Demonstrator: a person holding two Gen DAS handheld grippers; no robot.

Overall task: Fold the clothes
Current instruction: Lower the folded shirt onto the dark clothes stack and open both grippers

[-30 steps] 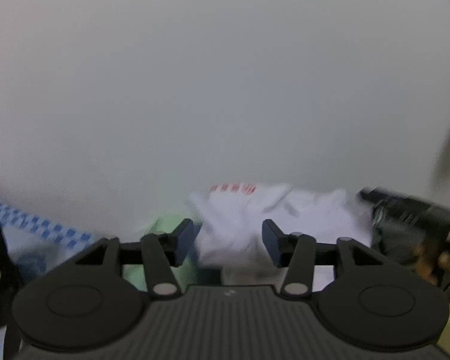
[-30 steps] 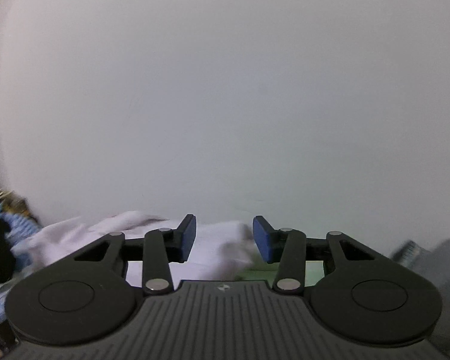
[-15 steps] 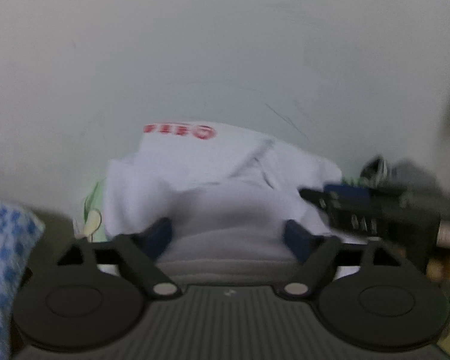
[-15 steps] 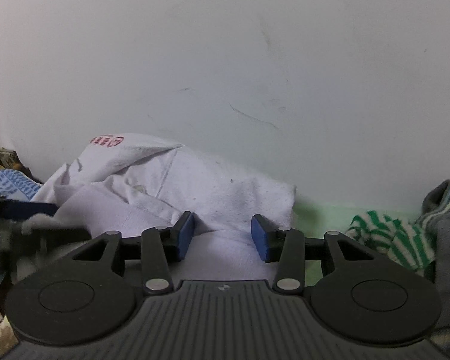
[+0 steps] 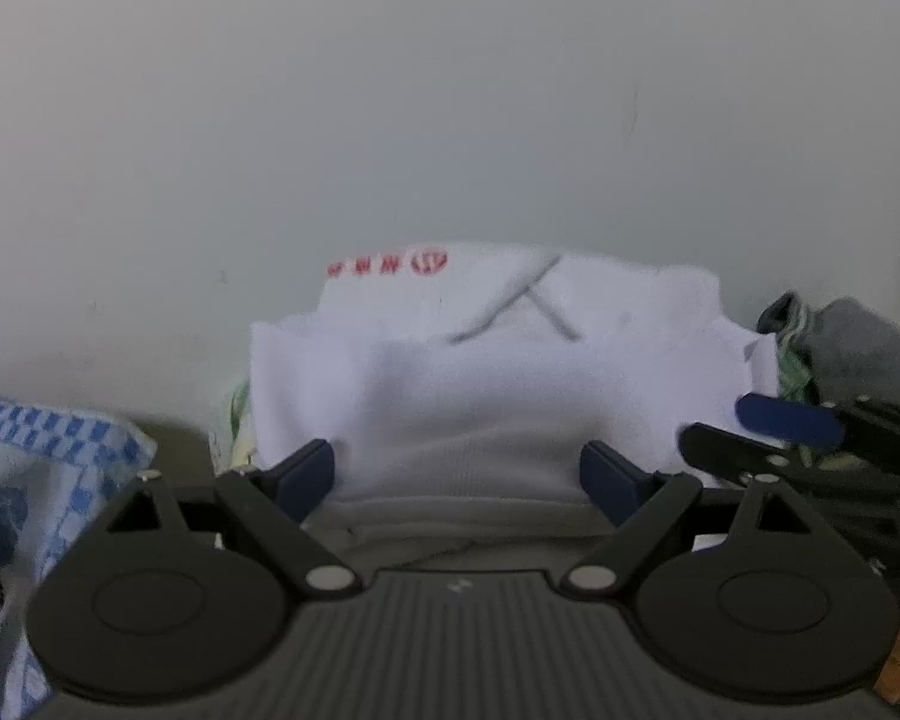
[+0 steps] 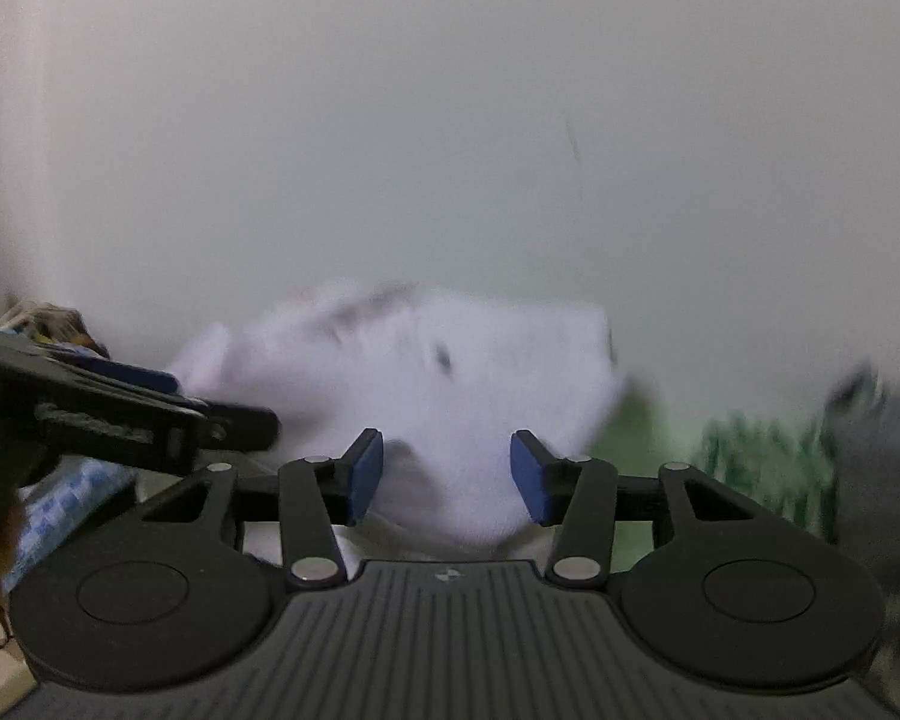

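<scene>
Showing white garment (image 5: 498,396) w/ red print; blue-white checked cloth (image 5: 48,450); grey garment (image 5: 858,348); green-white striped piece (image 6: 768,462); black grippers w/ blue pads (image 5: 306,474).

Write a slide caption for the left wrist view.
Open left gripper faces a folded white garment with red print, right gripper alongside.

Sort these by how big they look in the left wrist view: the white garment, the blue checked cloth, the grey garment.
1. white garment, clearly largest.
2. blue checked cloth.
3. grey garment.
The last two are cut off or hidden, so that order is unsure.
</scene>
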